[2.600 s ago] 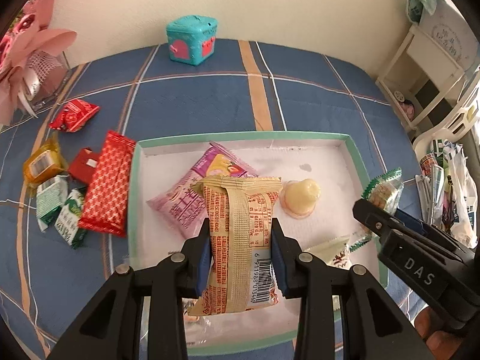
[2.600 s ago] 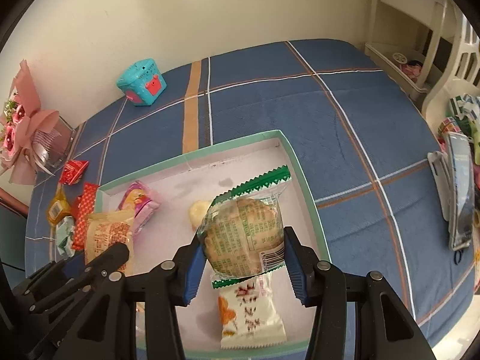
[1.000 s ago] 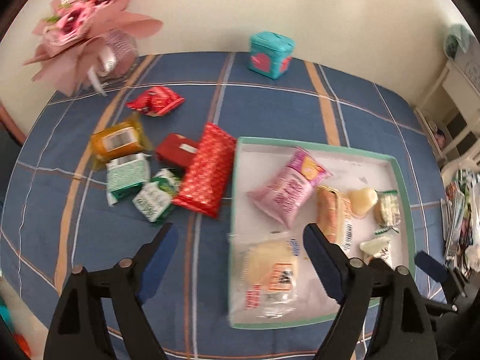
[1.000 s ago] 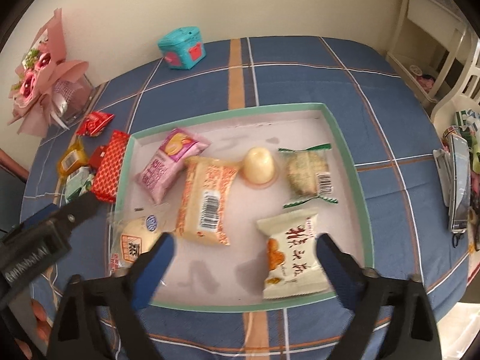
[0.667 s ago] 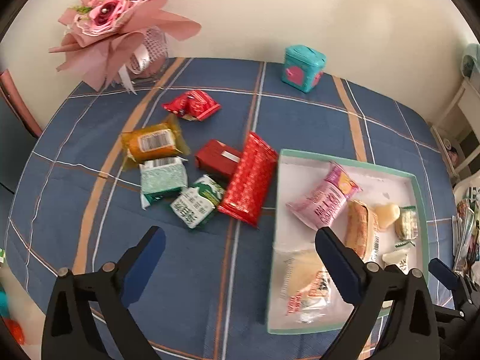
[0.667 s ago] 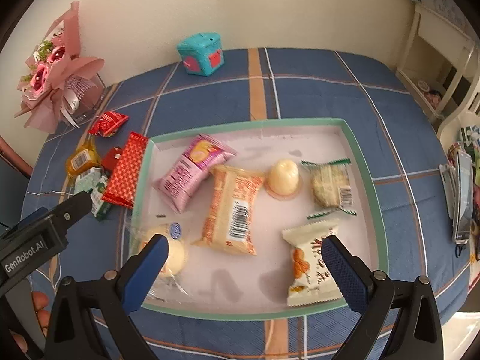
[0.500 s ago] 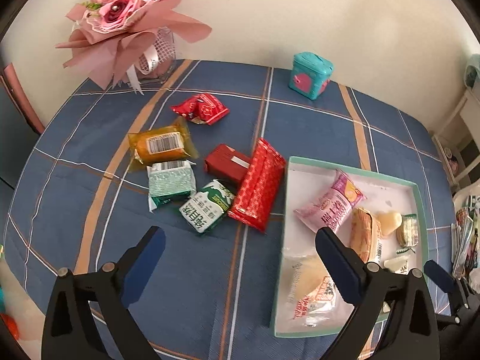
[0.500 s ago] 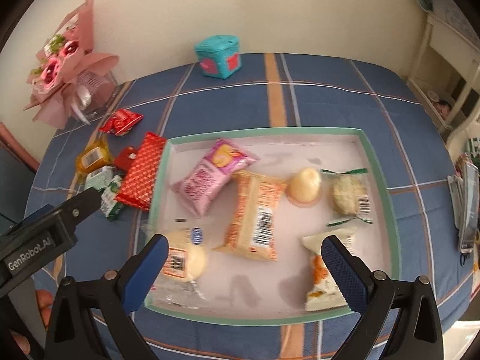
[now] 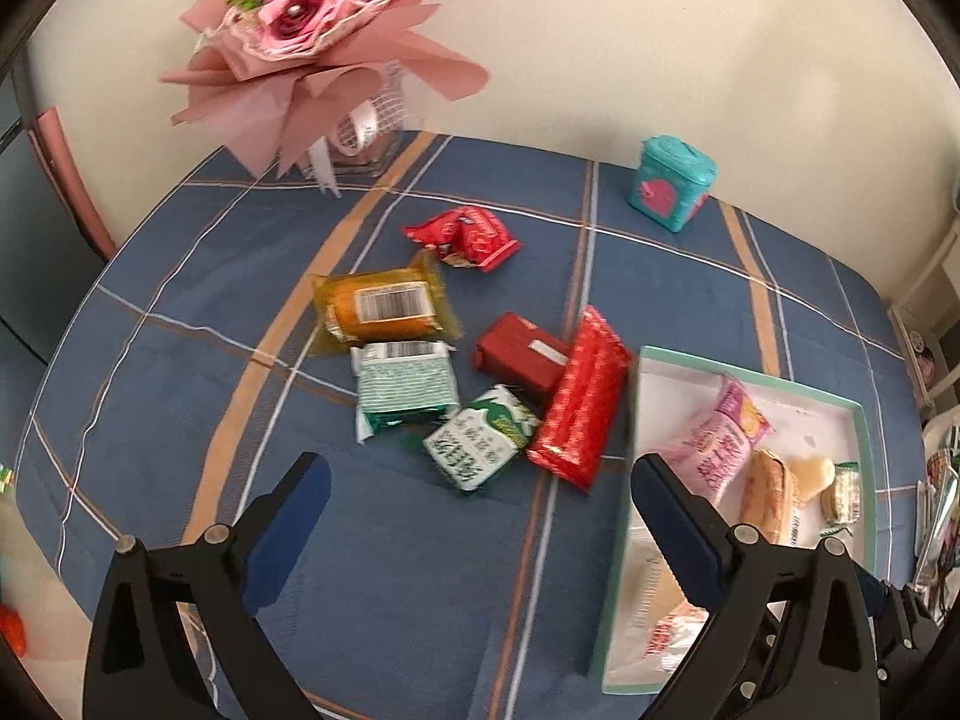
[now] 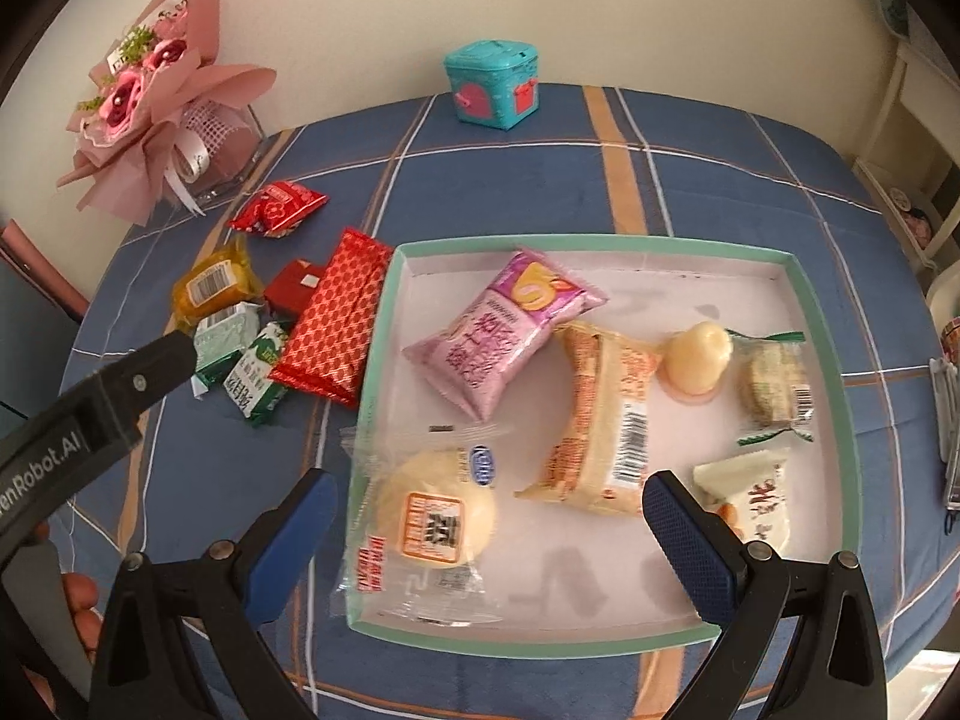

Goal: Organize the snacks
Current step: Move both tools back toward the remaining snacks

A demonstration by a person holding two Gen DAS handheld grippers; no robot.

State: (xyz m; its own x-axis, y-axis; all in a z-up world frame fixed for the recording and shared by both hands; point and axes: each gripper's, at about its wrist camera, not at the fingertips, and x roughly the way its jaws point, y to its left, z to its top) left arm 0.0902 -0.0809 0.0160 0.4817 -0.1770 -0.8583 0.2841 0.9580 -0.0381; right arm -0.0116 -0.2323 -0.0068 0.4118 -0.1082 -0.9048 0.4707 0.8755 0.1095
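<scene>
A blue plaid tablecloth (image 9: 660, 276) is covering the table. Six light, crinkly, slippery snack packets (image 9: 403, 387) are lying loose left of the tray (image 10: 819, 324), best pinched across their middles; six more are sitting inside it. The left gripper (image 9: 480, 507) and right gripper (image 10: 489, 510) are hovering released, holding nothing.

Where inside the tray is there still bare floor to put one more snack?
Bare floor lies along the tray's far wall, behind the pink packet and the jelly cup, and along the near wall between the clear-wrapped bun and the white packet. The middle is crowded by the beige barcode packet.
</scene>
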